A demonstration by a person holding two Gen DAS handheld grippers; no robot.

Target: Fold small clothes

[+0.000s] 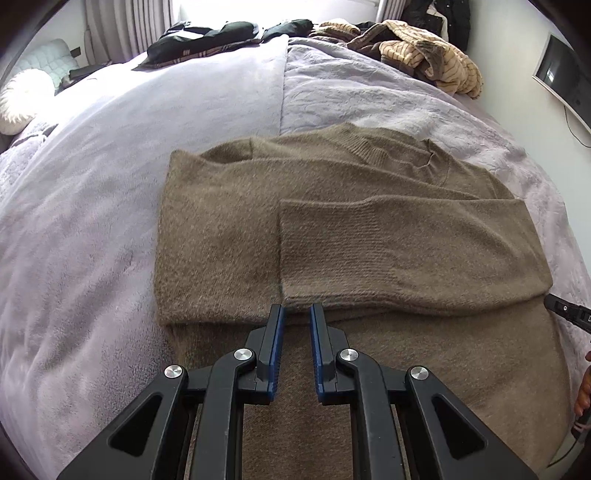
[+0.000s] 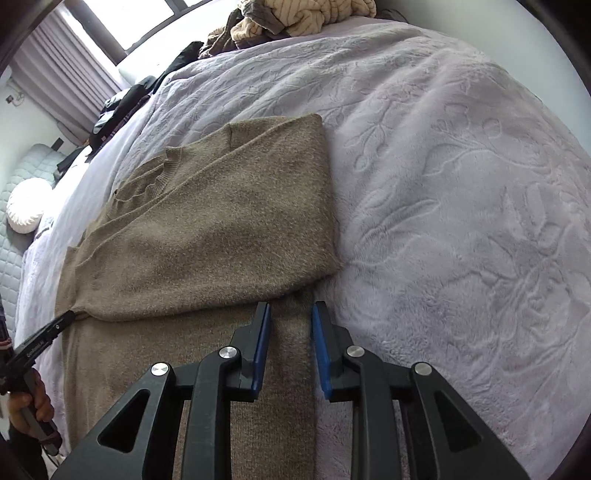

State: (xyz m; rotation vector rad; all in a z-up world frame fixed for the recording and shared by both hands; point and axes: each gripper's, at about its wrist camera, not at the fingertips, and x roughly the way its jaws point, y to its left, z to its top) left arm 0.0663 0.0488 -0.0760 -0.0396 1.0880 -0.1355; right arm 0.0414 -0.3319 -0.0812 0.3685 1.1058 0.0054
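Lilac-blanketed bed (image 1: pixel 110 206), curtained bright window (image 1: pixel 122 26) (wall screen (image 1: pixel 565 81) right).

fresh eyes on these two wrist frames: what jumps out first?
The brown sweater, spread in the middle of the lilac bedspread with its sleeves folded across the body. Next, each view's own hand-held gripper low in frame: the left hand-held gripper at the folded sleeve's near edge, the right hand-held gripper over the sweater's right edge, neither holding cloth. A heap of striped tan clothes sits at the bed's far side.
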